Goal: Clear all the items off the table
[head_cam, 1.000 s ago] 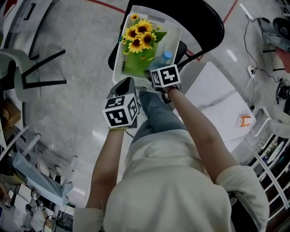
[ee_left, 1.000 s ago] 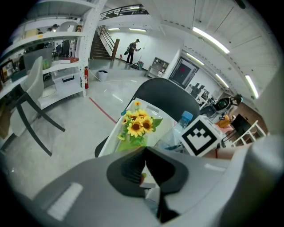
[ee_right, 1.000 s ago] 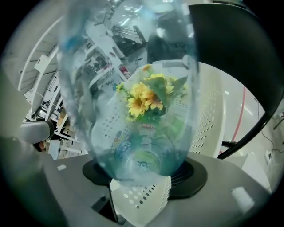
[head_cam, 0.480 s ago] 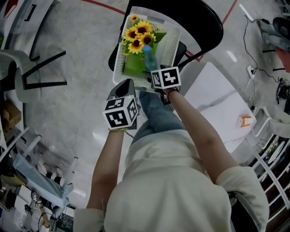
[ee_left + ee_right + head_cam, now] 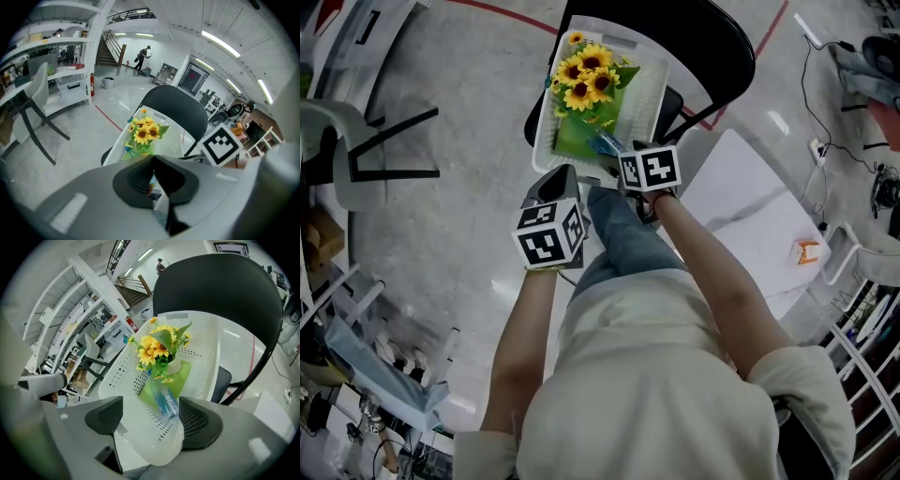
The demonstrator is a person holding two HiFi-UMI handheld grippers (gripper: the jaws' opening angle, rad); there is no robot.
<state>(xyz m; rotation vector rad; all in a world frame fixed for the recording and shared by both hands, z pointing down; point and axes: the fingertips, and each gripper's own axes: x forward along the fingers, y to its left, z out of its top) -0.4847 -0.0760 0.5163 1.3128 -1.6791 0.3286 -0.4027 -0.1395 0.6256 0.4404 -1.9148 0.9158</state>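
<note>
Since the earlier frame the water bottle [image 5: 166, 401] has left the right gripper [image 5: 151, 417]. Then it stood upright with its blue cap just in front of the marker cube. Now it lies on its side in the white basket [image 5: 654, 89], toward the near edge, on the green sheet and touching the stems of the sunflowers [image 5: 586, 75]. The right gripper's fingers have just been opening and now stand apart. The bottle shows in the gap between them but lower down, and neither pad touches it. The left gripper [image 5: 152, 176] has its fingers pressed together with nothing in them, and it hangs beside the basket's near left corner.

I judge that the bottle is delivered, so this item is finished. The basket sits on the seat of the black chair [image 5: 712, 47], not on the table. The white table [image 5: 750, 206] is at the right of the head view, and one small orange and white thing [image 5: 807, 250] remains near its far right edge. The task is probably close to done, with that piece still to take.
</note>
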